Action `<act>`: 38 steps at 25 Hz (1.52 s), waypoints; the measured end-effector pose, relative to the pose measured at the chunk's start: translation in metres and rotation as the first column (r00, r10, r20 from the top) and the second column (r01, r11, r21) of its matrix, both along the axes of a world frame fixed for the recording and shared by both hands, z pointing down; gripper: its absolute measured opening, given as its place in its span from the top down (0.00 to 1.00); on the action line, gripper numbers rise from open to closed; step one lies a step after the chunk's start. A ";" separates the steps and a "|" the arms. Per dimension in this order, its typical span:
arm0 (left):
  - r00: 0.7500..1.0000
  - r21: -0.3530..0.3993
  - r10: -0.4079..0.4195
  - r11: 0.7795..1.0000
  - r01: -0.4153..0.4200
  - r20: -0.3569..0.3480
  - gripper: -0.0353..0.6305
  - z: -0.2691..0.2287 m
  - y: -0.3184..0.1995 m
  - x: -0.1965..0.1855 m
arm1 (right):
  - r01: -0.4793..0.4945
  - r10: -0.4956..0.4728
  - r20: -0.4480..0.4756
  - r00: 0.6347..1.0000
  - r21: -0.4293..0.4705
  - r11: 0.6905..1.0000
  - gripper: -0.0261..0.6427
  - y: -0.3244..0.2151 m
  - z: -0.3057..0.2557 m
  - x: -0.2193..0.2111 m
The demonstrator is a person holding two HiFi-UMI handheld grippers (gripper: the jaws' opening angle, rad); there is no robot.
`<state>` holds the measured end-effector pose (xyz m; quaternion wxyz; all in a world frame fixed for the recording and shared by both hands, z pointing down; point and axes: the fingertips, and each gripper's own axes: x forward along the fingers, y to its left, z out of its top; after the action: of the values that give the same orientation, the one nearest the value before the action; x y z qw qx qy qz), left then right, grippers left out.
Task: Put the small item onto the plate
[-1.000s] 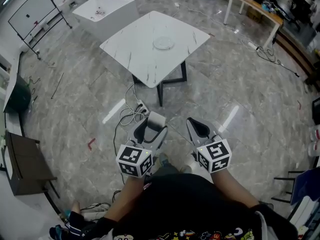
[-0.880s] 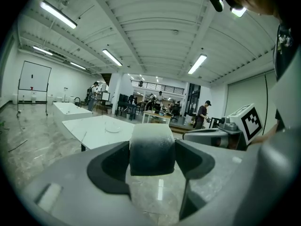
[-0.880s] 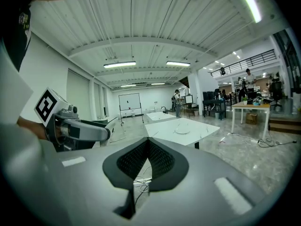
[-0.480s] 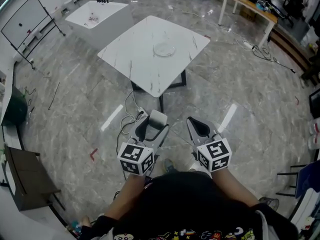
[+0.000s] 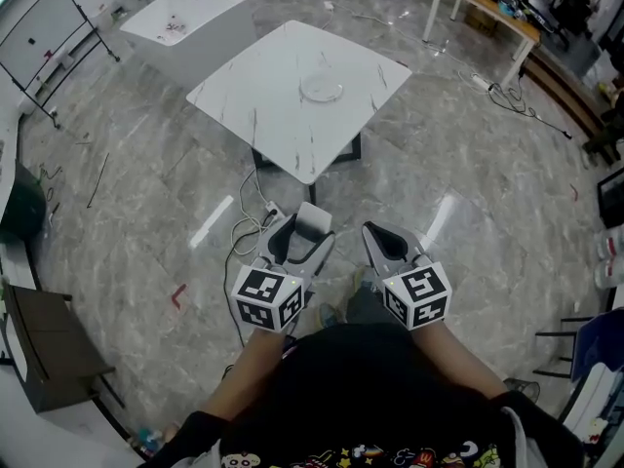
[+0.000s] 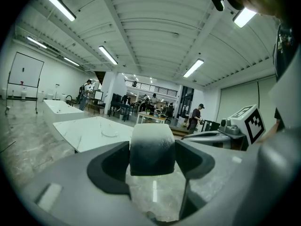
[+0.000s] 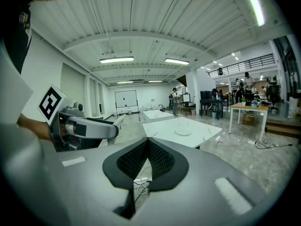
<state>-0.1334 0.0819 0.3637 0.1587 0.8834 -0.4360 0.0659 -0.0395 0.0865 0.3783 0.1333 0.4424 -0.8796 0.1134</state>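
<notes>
1. So, far left in the head view there's a whiteboard on a stand. Right next to it is a white basin unit with a dark tap on its far edge.
2. Toward the middle, well ahead of the person, stands the white marble-look counter. The plate sits on it, toward the far side.
3. The left claw is held low in front of the person's body, over the grey stone floor and well apart from the counter. Its jaws are clamped on the small item, a rounded chunk that's pale on top and darker lower down, pinched between both pads. So the item is up in the air in that claw, not on the plate.
4. In the left gripper view, the counter and plate show past the item, off to its left.
5. On the floor just beyond the left claw there's a power strip with a tangle of white cables.
6. The right claw is just beside the left one at about the same height. Its jaws are pressed fully together with nothing in them, and the right gripper view shows the ribbed pads meeting in the middle.
7. Top right there's a wooden table with clutter on it; I can't tell what the clutter is.
</notes>
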 end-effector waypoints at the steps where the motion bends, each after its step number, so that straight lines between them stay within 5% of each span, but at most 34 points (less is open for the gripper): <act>1: 1.000 -0.001 0.000 1.000 0.000 0.001 0.49 0.000 -0.001 0.000 | 0.004 -0.004 -0.001 1.000 0.000 1.000 0.92 -0.002 0.000 -0.001; 24: 0.998 -0.039 -0.015 0.999 0.017 0.054 0.49 0.015 -0.057 0.011 | 0.014 -0.014 0.036 0.999 -0.013 1.000 0.92 -0.068 0.013 0.010; 38: 0.994 -0.076 -0.067 0.994 0.074 0.086 0.49 0.023 -0.160 0.047 | 0.056 -0.053 0.070 0.996 -0.039 0.998 0.92 -0.175 0.020 0.051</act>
<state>-0.0867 -0.0784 0.3872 0.1772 0.8570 -0.4703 0.1141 0.0116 -0.0882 0.3983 0.1147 0.4112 -0.8929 0.1428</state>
